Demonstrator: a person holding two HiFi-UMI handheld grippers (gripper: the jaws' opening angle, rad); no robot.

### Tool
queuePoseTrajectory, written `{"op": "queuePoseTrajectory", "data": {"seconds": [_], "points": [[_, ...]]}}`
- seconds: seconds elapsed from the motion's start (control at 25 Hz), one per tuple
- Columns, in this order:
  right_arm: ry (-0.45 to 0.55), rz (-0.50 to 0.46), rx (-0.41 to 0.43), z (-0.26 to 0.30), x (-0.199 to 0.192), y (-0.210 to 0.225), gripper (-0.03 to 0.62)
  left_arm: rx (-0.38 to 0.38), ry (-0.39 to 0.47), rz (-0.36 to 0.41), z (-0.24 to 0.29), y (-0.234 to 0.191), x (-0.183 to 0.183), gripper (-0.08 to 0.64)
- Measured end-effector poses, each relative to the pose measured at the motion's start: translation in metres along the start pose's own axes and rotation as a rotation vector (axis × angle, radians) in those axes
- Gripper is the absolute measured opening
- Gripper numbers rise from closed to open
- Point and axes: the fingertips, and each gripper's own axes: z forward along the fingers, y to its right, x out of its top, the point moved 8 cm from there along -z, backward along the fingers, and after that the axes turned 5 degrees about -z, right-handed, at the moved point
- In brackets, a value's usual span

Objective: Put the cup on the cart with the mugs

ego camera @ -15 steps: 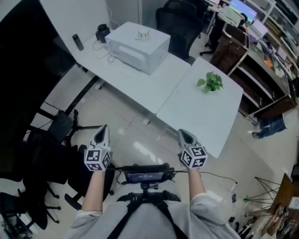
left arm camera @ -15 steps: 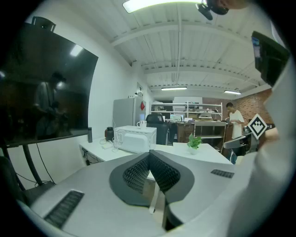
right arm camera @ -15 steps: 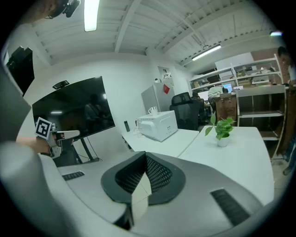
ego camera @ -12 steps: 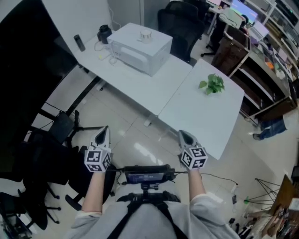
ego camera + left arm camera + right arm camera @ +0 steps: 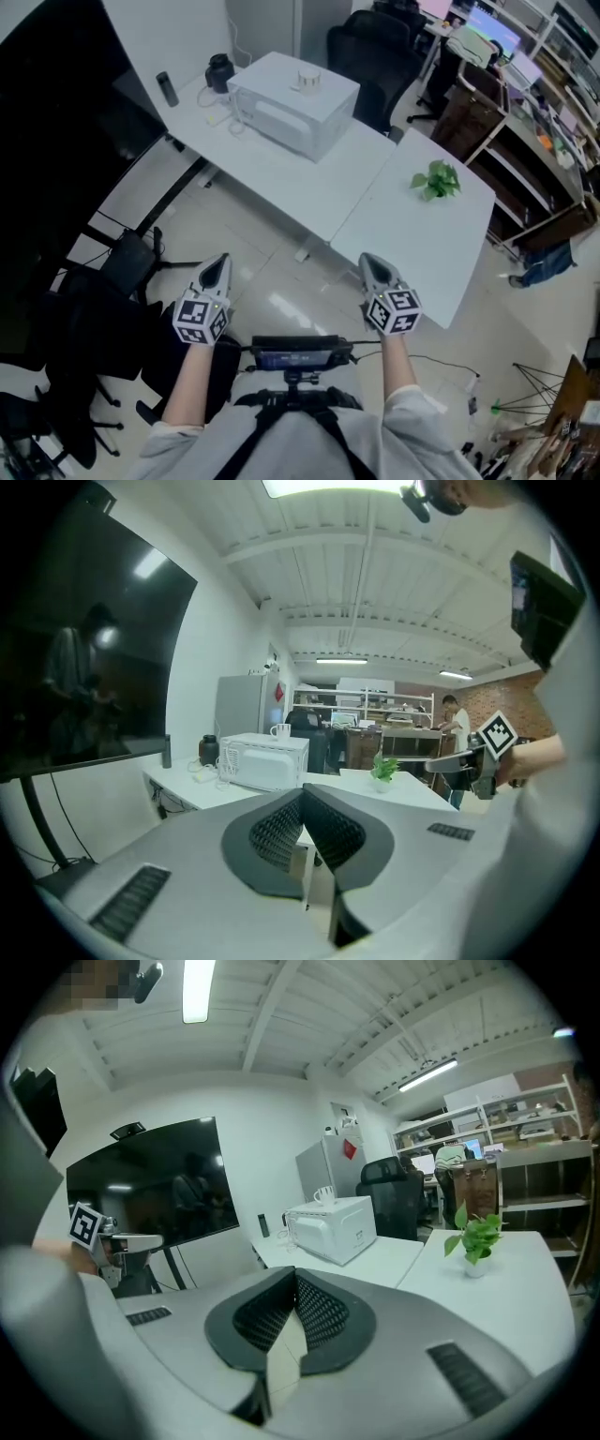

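Approach step: cup [image 5: 308,79] atop microwave [image 5: 291,117] on counter [image 5: 272,173], well ahead of you. Your left gripper [image 5: 217,272] and right gripper [image 5: 374,270]: fingers closed together, empty. Next: step closer, open fingers for cup.

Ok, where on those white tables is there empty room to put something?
The right table is nearly all bare; only the small plant sits near its far side. The left table is bare in front of the microwave; its far corner is crowded with a black jar and bottle.

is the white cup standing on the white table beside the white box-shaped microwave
No, the white cup stands on top of the white box-shaped microwave, not on the white table.
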Motion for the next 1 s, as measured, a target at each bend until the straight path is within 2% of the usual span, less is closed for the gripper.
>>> {"op": "queuePoseTrajectory", "data": {"seconds": [0.24, 0.6, 0.84, 1.0], "points": [[0.032, -0.035, 0.002, 0.025, 0.039, 0.001, 0.006, -0.035, -0.008, 0.033, 0.02, -0.008, 0.013, 0.0], [0.059, -0.071, 0.072, 0.094, 0.073, 0.072, 0.006, -0.002, -0.015, -0.004, 0.092, 0.009, 0.035, 0.0], [0.055, -0.096, 0.162, 0.135, 0.115, 0.113, 0.107, 0.019, -0.019, 0.014, 0.141, 0.029, 0.061, 0.0], [0.031, -0.194, 0.236, 0.164, 0.136, 0.136, 0.173, 0.042, -0.022, 0.024, 0.167, 0.039, 0.07, 0.0]]}}
